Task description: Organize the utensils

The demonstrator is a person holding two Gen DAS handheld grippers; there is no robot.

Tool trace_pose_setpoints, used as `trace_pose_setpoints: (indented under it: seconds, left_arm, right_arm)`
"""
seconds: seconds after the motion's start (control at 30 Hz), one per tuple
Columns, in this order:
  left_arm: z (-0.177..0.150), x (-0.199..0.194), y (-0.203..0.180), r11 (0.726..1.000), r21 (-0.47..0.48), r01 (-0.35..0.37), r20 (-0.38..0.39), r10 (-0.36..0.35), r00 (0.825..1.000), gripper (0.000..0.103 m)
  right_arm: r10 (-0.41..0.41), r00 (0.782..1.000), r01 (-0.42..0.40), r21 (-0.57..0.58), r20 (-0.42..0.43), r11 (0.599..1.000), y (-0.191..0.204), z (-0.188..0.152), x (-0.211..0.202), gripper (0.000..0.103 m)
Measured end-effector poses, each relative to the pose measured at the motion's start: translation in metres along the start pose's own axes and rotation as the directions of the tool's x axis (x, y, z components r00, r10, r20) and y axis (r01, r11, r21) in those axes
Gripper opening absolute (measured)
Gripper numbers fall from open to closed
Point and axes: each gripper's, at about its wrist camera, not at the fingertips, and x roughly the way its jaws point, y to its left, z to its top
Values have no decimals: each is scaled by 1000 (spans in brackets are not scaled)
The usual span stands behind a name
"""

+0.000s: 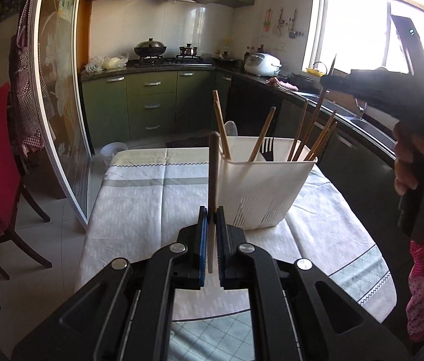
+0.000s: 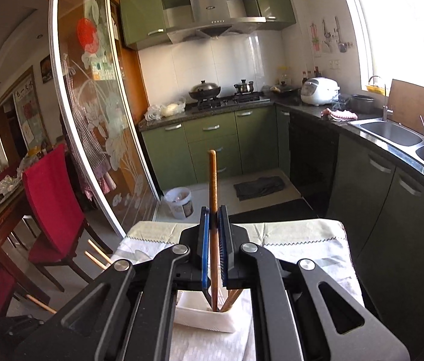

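Observation:
A white utensil holder (image 1: 264, 186) stands on the clothed table, with several wooden chopsticks (image 1: 261, 138), a black fork (image 1: 267, 149) and a pale spoon in it. My left gripper (image 1: 211, 210) is shut on an upright utensil with a dark handle (image 1: 213, 171) and a pale lower part, just left of the holder. My right gripper (image 2: 214, 210) is shut on a wooden chopstick (image 2: 213, 180) held upright, its lower end inside the holder (image 2: 209, 319). In the left wrist view the right gripper (image 1: 329, 73) hangs above the holder's right side.
The table has a white patterned cloth (image 1: 139, 198). A red chair (image 2: 52, 201) stands to the left by a glass sliding door (image 2: 91, 120). Green kitchen cabinets, a stove with pots (image 2: 206, 90) and a sink (image 2: 392, 132) lie beyond. A white bin (image 2: 179, 201) sits on the floor.

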Motion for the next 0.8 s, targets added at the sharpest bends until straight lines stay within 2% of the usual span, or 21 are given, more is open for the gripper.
trace_pose_setpoints:
  seconds: [0.17,0.23,0.27,0.37,0.53,0.67,0.8]
  left_arm:
    - [14,-19,-15,999,24,26,45,-27,999,6]
    - [21,-24,-22,999,35,34,56,-36,998,6]
    - [24,-25,-24,998,38,41,58,-43,997,6]
    - [31,-29,-35,997,53,58,63,-62,996,6]
    - [48,-41,-53,993,82,88,102,-96,990,6]
    - [75,-56,-69,990,113,84,192,-104,976,6]
    - [101,-62,-88,989,141,50,288,-89,954,6]
  right_arm:
    - [10,997,-14,-49,-78,999,7,-28,28,7]
    - [22,995,-29,-75,-95,997,11,-38,29,20]
    - [21,997,-27,-80,-73,996,13,-41,22,33]
    - [22,999,-18,-84,45,996,16,-54,-22,38]
    - [50,974,-53,7,220,999,-7,-94,-110,51]
    - [33,969,-57,93,244,994,-33,-148,-154,57]
    - [18,980,-61,216,199,975,-67,-199,-171,57]
